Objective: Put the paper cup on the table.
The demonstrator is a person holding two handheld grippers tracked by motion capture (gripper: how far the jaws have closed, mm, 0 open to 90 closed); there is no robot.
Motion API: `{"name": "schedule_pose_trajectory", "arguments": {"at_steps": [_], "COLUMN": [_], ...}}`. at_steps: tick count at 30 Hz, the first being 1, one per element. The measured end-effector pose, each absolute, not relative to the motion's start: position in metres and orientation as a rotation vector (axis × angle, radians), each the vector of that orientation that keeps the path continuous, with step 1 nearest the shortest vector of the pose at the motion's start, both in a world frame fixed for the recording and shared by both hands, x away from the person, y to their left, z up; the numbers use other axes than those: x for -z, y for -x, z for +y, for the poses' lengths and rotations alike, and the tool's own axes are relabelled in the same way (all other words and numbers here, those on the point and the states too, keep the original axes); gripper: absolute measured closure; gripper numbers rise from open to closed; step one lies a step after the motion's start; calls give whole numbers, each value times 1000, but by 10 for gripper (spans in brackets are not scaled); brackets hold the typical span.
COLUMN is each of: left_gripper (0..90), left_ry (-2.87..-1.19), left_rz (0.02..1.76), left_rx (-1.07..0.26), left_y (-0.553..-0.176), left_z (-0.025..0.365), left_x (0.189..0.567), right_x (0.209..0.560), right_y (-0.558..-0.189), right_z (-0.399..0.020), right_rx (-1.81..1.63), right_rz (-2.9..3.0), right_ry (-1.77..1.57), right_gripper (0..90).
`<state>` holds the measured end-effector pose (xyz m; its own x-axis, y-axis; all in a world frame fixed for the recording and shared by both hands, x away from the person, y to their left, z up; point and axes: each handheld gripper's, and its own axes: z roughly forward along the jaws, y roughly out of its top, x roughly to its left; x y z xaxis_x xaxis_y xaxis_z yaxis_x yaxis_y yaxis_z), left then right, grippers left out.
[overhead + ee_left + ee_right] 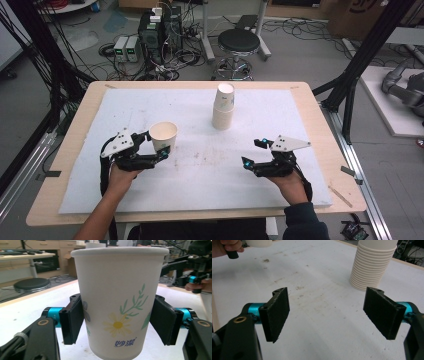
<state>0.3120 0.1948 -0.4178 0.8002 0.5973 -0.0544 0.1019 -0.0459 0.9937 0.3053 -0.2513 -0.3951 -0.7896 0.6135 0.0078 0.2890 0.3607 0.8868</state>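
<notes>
The paper cup (164, 136) stands upright at the left centre of the high view, on the white mat (200, 170) that covers the table (80, 115). The left gripper (156, 145) has its jaws set on either side of the cup's lower half. In the left gripper view the black pads flank the flower-printed wall (120, 302); the left pad looks to be touching, while at the right pad it is hard to tell whether there is contact or a thin gap. So the jaws are around the cup, but a firm grip is not certain from these views.

The right gripper (252, 152) sits low at the right centre of the high view with its jaws spread wide and nothing between them. The stack of paper cups (372, 267) stands near the upper right of the right gripper view, apart from those jaws, and at the upper middle of the table in the high view.

The step in hand appears to be taking hold of the single cup. To do it well, the left jaws should close gently and evenly, since a thin paper wall buckles under a hard squeeze. Holding at mid-height, with the pads flat on the wall and the cup kept upright, should stop it from slipping down or tipping when lifted.
</notes>
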Motion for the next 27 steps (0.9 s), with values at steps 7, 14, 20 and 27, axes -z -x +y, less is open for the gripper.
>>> {"name": "schedule_pose_trajectory", "arguments": {"at_steps": [7, 14, 20, 27], "left_gripper": [313, 316, 322, 328], "left_ry": [-1582, -1664, -1794, -1876], "left_rz": [627, 661, 693, 728], "left_rx": [-459, -421, -426, -428], "left_y": [-319, -331, -337, -339], "left_z": [196, 183, 168, 162], "left_x": [430, 446, 456, 459], "right_x": [396, 397, 398, 399], "right_y": [-306, -307, -307, -307], "right_z": [-251, -252, -252, -252], "right_rx": [-1400, -1401, -1393, -1391], "right_rz": [2305, 2302, 2315, 2319], "right_ry": [-793, -800, -800, -787], "right_gripper": [215, 214, 215, 215]}}
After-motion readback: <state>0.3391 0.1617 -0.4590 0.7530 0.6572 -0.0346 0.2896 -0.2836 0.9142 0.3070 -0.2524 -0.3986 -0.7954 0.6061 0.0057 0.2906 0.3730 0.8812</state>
